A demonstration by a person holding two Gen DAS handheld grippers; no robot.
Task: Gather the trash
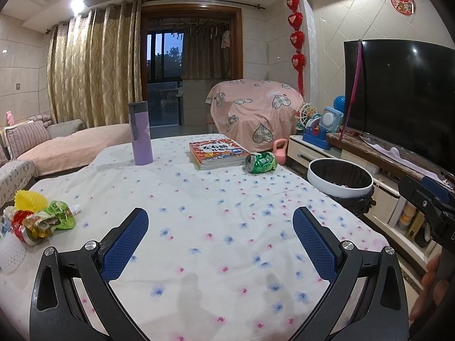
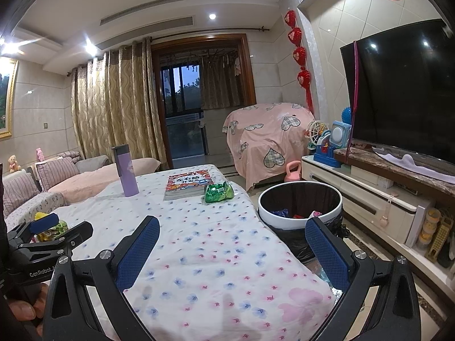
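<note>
Crushed green can [image 1: 261, 162], dented, lies on its side on the floral tablecloth [image 1: 199, 199], far right, touching the book [image 1: 217, 153]. Trash bin [image 2: 298, 199] w/ white rim stands right of table, some scraps inside, prob. wrappers. Left gripper [image 1: 220, 221] and right gripper [image 2: 231, 234] both spread wide, empty, well short of can. Wrapper pile [image 1: 42, 221] lies near left.

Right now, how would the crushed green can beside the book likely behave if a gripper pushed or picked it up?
The green can looks dented and lies on its side, so it is probably empty and light. Its crumpled body should roll less freely than an intact can, though it may skid on the tablecloth. Its thin wall would likely deform further between the fingers.
</note>
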